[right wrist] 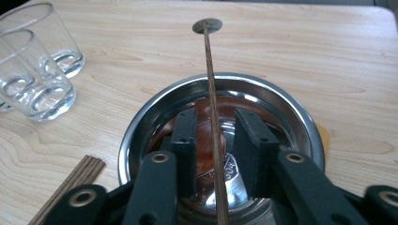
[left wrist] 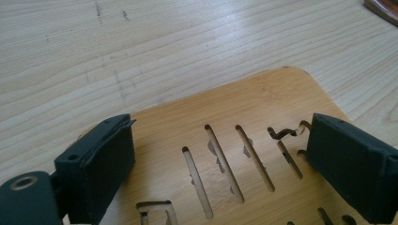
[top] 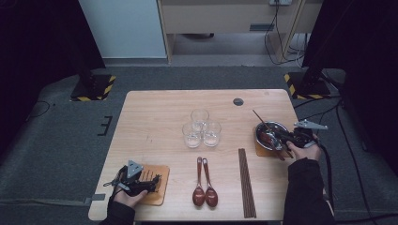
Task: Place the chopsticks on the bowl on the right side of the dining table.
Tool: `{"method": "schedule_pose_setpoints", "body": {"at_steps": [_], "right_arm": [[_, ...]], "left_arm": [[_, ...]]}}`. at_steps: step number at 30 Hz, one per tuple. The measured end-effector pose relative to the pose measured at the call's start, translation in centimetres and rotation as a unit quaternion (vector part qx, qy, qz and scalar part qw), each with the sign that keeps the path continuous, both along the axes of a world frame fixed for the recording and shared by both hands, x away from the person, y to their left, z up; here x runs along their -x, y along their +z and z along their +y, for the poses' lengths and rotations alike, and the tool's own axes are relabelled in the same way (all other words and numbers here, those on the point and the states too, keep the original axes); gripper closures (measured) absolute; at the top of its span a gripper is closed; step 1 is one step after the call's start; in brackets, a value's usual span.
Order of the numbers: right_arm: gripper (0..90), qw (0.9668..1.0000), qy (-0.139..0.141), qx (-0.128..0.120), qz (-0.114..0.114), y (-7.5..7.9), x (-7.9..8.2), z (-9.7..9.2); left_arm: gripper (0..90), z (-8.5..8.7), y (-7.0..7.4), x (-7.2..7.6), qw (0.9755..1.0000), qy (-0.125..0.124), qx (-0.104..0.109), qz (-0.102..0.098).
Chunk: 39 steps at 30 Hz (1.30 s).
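Observation:
My left gripper (top: pixel 152 182) (left wrist: pixel 220 126) rests low over a slotted wooden trivet (top: pixel 162 172) (left wrist: pixel 244 101) near the table's front left corner. It is open, with nothing between its jaws. At the right edge my right gripper (top: pixel 278 140) (right wrist: pixel 216 117) reaches into a steel bowl (top: pixel 263 127) (right wrist: pixel 281 101) that stands on a wooden coaster (top: pixel 259 151). A thin brown chopstick (top: pixel 259 117) (right wrist: pixel 209 65) lies across the bowl and runs between the open jaws, with a gap on either side of it. Something reddish brown lies in the bowl's bottom.
Three clear glasses (top: pixel 202 129) (right wrist: pixel 42 89) are clustered mid-table. Two brown spoons (top: pixel 204 187) lie near the front edge. To their right lies a bundle of chopsticks (top: pixel 247 183) (right wrist: pixel 80 180). A round grommet (top: pixel 238 101) (right wrist: pixel 207 24) sits in the far tabletop.

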State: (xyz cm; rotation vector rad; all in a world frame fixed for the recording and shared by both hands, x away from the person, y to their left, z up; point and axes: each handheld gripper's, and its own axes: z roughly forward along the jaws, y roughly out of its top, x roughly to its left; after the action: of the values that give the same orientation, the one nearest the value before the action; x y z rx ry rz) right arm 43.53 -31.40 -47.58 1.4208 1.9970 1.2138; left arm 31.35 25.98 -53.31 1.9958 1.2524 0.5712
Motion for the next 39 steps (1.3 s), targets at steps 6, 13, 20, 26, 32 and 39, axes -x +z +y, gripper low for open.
{"method": "schedule_pose_setpoints", "body": {"at_steps": [6,13,20,26,32,39], "right_arm": [[63.9,0.9999,-0.009,-0.004,-0.003,0.4,1.2,-0.4],[60.2,0.9997,-0.015,-0.01,-0.016,1.2,2.6,-0.4],[57.9,0.9991,-0.015,-0.021,-0.033,2.3,4.1,-0.4],[56.1,0.9989,-0.014,-0.023,-0.038,3.0,5.0,0.0],[55.5,0.9991,-0.007,-0.023,-0.035,3.3,5.9,0.6],[56.8,0.999,0.003,-0.021,-0.039,3.8,6.6,1.7]], "left_arm": [[7.2,0.0,0.0,0.0,1.0,0.0,0.0,0.0],[7.2,0.0,0.0,0.0,1.0,0.0,0.0,0.0],[7.2,0.0,0.0,0.0,1.0,0.0,0.0,0.0],[7.2,0.0,0.0,0.0,1.0,0.0,0.0,0.0],[7.2,0.0,0.0,0.0,1.0,0.0,0.0,0.0],[7.2,0.0,0.0,0.0,1.0,0.0,0.0,0.0]]}}
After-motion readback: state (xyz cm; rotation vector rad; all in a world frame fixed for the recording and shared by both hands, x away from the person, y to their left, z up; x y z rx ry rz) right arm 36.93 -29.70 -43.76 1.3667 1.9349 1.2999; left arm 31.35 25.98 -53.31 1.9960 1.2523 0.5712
